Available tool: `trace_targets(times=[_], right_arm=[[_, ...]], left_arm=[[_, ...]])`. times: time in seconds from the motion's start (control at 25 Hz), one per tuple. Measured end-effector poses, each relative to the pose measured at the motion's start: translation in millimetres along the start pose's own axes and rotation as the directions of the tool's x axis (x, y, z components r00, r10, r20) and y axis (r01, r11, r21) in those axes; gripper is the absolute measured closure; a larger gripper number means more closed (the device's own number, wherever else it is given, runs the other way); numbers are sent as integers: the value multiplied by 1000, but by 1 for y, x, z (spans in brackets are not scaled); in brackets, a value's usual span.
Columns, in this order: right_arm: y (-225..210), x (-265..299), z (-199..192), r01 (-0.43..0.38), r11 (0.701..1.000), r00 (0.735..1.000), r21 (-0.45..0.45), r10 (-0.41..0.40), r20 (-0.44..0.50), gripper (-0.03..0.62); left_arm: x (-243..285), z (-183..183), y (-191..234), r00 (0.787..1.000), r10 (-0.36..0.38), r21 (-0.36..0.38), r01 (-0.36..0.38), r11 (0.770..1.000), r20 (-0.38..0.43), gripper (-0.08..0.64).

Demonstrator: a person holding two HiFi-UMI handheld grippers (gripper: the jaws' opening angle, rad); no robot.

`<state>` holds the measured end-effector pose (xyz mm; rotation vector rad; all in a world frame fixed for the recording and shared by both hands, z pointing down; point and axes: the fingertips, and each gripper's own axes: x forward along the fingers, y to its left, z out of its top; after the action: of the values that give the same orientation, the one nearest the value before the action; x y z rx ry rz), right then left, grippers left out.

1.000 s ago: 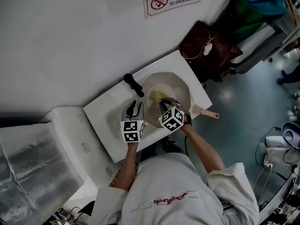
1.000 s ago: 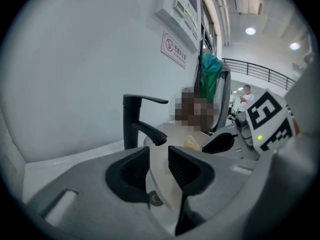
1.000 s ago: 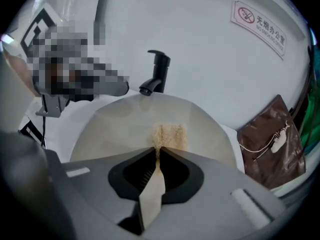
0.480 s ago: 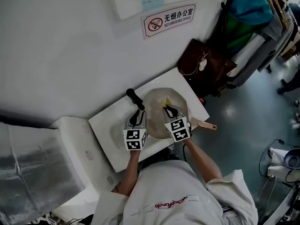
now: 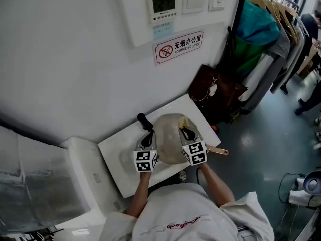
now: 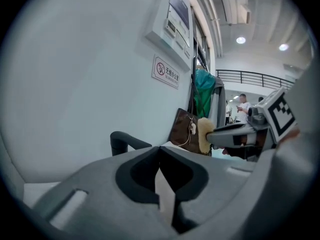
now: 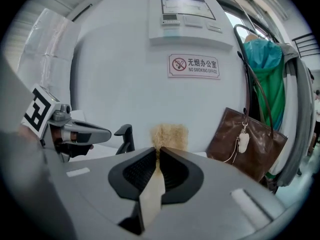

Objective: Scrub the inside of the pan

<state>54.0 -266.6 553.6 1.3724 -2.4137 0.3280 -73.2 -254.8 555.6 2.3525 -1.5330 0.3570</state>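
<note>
Worktop (image 5: 125, 154): pan (image 5: 168, 137) unheld, near edge.
Left claw (image 6: 160, 151): just clenched, empty.
Right claw (image 7: 157, 151): grasping sponge (image 7: 170, 134).
Risk: scrubbing could shove pan off.

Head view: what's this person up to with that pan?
A person in a white top holds two claws over a pale round pan on a white table. The right claw grips a yellowish fluffy scrubbing pad at the pan's far edge; the left claw has just closed, empty, near the pan's black handle.
</note>
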Motion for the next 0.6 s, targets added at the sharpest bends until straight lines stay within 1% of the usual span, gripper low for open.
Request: trace_targets(times=[0.08,0.2,0.4,0.6], right_arm=[[-2,-6,6,11,1000,999,-24,-10,35,560],[-4,-12,13,11,999,997,-30,-8,71,560],[-13,-22,20,8,1000,996,-31,-5,94,560],[-22,-26,21,1,1000,994,-19,1,106,560]], left_arm=[[0,3,-2,1000,2,0,-2,1000,4,558],[0,7,-3,1000,9,4,-9,1000,12,560],[-3,16,-7,999,30,8,-30,1000,38,560],[-2,17,-9,998,44,7,-44,999,44,560]])
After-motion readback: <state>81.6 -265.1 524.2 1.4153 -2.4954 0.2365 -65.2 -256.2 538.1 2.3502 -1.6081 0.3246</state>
